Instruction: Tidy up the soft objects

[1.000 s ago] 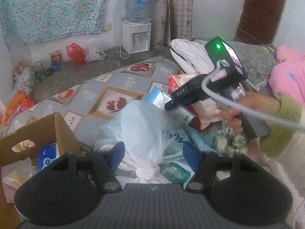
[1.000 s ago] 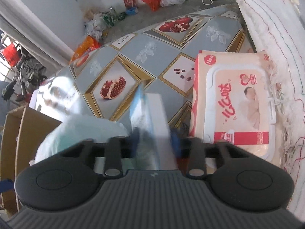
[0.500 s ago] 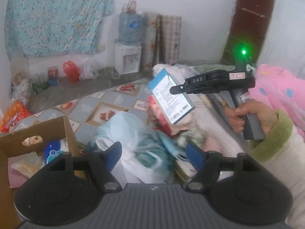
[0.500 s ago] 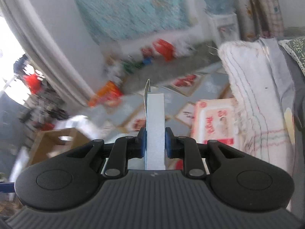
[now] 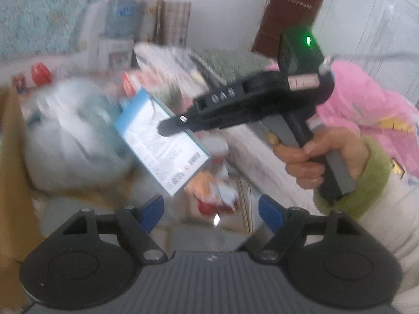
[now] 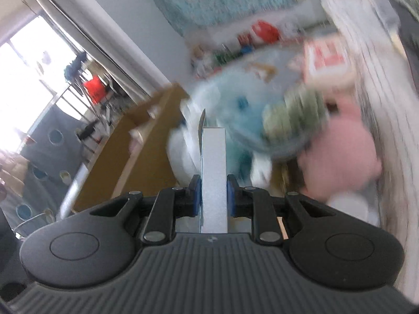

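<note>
A: What is the right hand-held gripper clamping?
B: Its blue pads are pressing both sides of a thin pale-blue flat pack, held edge-on.
A: Beyond it?
B: A brown cardboard box is blurring past.

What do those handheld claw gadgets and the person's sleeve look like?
The right claw is a black pistol-grip tool with white lettering, a green light and a grey cable. The left claw has blue pads on black arms. The sleeve is cream with a fuzzy green cuff.

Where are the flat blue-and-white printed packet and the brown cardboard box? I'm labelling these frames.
Flat blue-and-white printed packet (image 5: 162, 141), left wrist view, on its printed face.
Brown cardboard box (image 6: 146, 141), right wrist view, on its side wall.
</note>
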Demonstrator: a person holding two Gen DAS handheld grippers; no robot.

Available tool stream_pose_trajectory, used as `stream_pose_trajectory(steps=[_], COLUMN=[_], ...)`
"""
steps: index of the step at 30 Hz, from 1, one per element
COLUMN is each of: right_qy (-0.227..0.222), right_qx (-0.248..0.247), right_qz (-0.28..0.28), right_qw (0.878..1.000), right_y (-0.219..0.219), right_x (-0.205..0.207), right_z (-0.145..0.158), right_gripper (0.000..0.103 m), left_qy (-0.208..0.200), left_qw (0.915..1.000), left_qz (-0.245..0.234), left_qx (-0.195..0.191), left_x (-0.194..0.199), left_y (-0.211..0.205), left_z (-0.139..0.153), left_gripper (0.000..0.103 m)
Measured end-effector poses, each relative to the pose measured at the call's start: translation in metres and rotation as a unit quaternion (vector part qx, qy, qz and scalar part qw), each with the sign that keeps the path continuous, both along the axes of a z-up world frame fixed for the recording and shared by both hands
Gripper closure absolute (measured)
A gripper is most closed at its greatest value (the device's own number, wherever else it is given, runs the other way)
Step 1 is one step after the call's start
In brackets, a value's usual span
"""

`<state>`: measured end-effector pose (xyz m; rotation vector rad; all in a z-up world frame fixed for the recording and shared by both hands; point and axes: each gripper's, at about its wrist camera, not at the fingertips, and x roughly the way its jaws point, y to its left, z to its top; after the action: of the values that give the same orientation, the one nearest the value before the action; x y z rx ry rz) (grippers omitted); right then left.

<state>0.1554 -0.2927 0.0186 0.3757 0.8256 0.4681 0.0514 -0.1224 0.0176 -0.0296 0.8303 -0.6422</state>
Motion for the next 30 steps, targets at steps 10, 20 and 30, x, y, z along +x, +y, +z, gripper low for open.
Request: stream_pose_trajectory(steps=[10, 20, 30], right_qy=[0.021, 0.053, 0.068], right_qx=[-0.094, -0.070, 0.019], right_qz=[-0.009, 0.002, -0.003], right_qw=[0.995, 0.996, 0.998], right_y=[0.038, 0.067, 0.076], right_x=[-0.022, -0.014, -0.015], right_z=[-0.046, -0.040, -0.050], right_gripper=[0.084, 0.075, 0.071], left_qy=[-0.007, -0.001, 0.034], left_qw=[0.9984, 0.9940, 0.9926], left_qz=[0.039, 0.036, 0.066], left_qx=[-0.039, -0.103, -0.096], left_x=[0.001, 0.015, 0.019], left_y=[0.018, 0.036, 0.078], left_z=[-0.065, -0.079, -0.091], left_gripper=[0.027, 0.032, 0.029])
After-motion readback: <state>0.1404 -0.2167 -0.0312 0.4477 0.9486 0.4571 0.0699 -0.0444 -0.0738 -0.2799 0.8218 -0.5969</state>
